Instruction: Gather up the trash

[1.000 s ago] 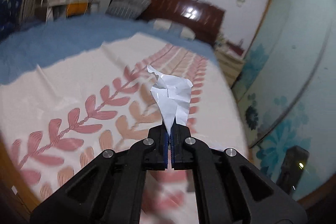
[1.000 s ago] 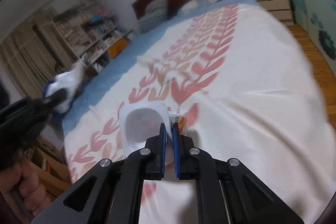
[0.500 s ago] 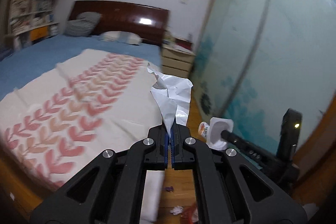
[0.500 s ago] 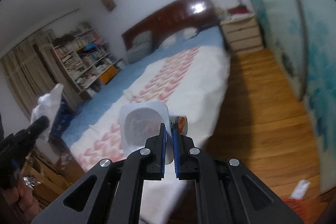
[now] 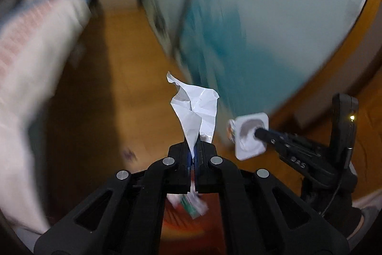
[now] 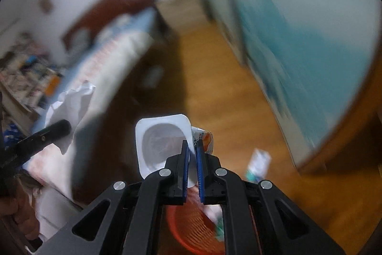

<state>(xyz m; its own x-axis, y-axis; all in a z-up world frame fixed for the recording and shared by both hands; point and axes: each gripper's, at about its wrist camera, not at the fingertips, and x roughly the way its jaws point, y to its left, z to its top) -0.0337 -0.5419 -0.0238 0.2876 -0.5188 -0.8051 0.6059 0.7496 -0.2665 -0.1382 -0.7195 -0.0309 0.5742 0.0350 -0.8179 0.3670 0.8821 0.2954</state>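
- Closest in: my left gripper (image 5: 193,149) is pinched tight on a crumpled sheet of white paper (image 5: 195,109), which stands up and away from the fingertips, long axis running straight out along the fingers.
- My right gripper (image 6: 192,154) is clamped narrow on the rim of an empty yogurt cup (image 6: 162,142), its open mouth turned towards the camera, body jutting out beyond the pads.
- Just below and behind both sets of fingers sits the red mesh basket (image 6: 191,226), with some scraps already in it. That's the relation that counts: the bin is under me, nearer than my fingertips, so both loads overhang past it.
- I reckon either hand must pull back or tip steeper before letting go; the right looks more squarely over the basket.
- A little further out, a small carton (image 6: 259,165) lies on the wooden floor (image 6: 226,92), right of the basket, not yet collected.
- Beyond that, the bed and the teal wardrobe door, both blurred.
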